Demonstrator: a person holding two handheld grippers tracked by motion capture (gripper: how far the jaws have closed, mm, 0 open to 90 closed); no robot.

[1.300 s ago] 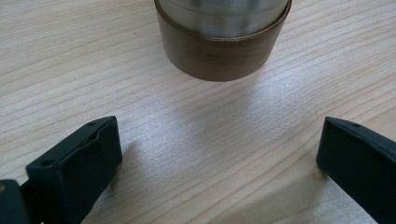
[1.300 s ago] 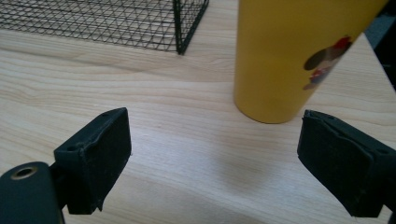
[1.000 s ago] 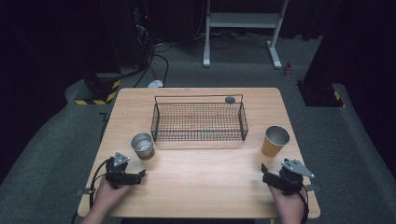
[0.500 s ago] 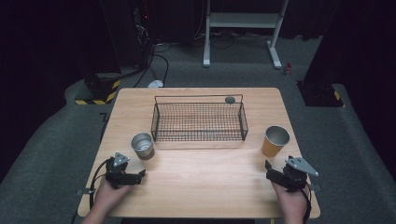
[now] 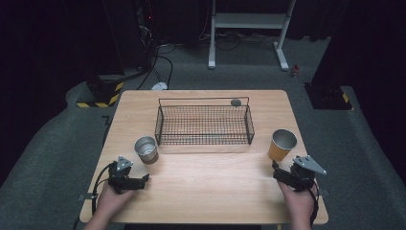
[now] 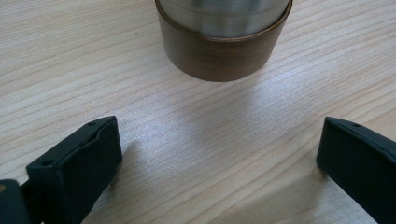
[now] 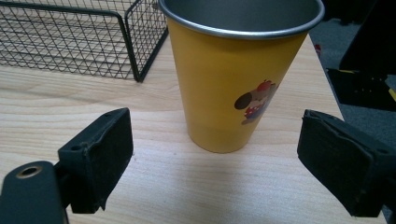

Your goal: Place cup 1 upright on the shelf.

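A: Where do the two grippers stand relative to the cups?

B: The right gripper [image 7: 212, 163] has its jaws spread wide, and the yellow cup [image 7: 233, 79] stands upright just ahead of them, centred on the gap but not yet between the pads. The left gripper [image 6: 215, 163] is also wide open, with the steel cup [image 6: 223, 37] ahead of its jaws and slightly toward the left one, a strip of bare table [image 6: 201, 140] between

A: Has anything moved in the last second?

B: On the high view the right gripper [image 5: 293, 176] has crept forward and turned a little toward the yellow cup [image 5: 281, 144]; a second ago it sat farther back. The left gripper [image 5: 128, 178] has held its place, and the steel cup [image 5: 146, 149] and the wire basket [image 5: 205, 125] haven't shifted

A: So what does that tell you?

B: I'd judge the right hand is lining up a grasp on the yellow cup while the left waits. Nothing is held yet. The basket sits beyond the right jaws, off to their left, and looks like the likely destination

A: What does the next move need?

B: Probably a short push forward so the pads come level with the cup's lower body, then a close. The cup tapers, so a high grip might slip
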